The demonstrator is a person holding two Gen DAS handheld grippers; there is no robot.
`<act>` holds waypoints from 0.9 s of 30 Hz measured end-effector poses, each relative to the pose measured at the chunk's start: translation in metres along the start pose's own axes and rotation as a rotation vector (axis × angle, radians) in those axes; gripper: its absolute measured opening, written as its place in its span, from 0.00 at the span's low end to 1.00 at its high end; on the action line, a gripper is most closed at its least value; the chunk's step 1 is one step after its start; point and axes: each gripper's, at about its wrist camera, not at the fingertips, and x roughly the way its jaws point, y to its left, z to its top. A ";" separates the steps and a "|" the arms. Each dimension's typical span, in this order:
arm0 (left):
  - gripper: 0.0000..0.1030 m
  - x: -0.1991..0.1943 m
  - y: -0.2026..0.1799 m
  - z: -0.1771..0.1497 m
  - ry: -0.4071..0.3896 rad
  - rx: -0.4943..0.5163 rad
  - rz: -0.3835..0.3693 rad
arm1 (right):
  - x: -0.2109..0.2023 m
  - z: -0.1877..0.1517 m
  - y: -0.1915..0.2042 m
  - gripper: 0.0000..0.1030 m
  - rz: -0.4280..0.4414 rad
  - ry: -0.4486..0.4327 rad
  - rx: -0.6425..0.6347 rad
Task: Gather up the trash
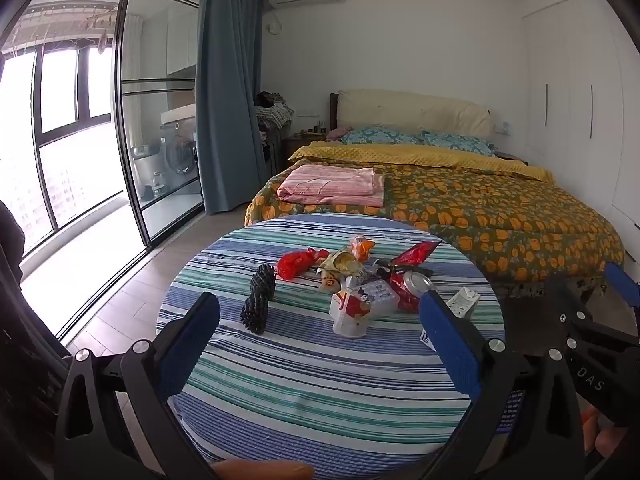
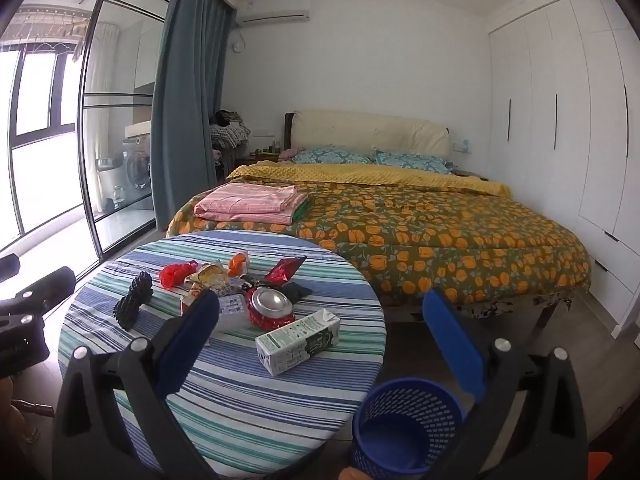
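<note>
On table (image 2: 224, 400) | trash (image 2: 272, 304) ahead of both wide-open tools, left tool (image 1: 320, 328), right tool (image 2: 320, 328) | untouched

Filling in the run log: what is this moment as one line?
stage: start | left hand-held gripper: open, empty | right hand-held gripper: open, empty | trash: all on table | bin: beside table, looks empty

My right gripper (image 2: 320, 320) hangs with jaws wide apart, empty, above the striped round table (image 2: 248, 400). A milk carton (image 2: 298, 340) lies on its side near a crushed can (image 2: 271, 307), wrappers beyond. A blue mesh bin (image 2: 404, 424) stands beside the table's right edge
</note>
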 end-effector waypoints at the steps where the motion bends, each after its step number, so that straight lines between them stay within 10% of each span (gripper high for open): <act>1: 0.96 0.000 0.000 0.000 -0.001 0.002 0.001 | -0.004 0.000 0.000 0.96 0.000 -0.002 0.004; 27: 0.96 -0.004 -0.012 -0.003 -0.004 0.010 -0.005 | -0.015 -0.004 -0.003 0.96 -0.010 -0.004 0.016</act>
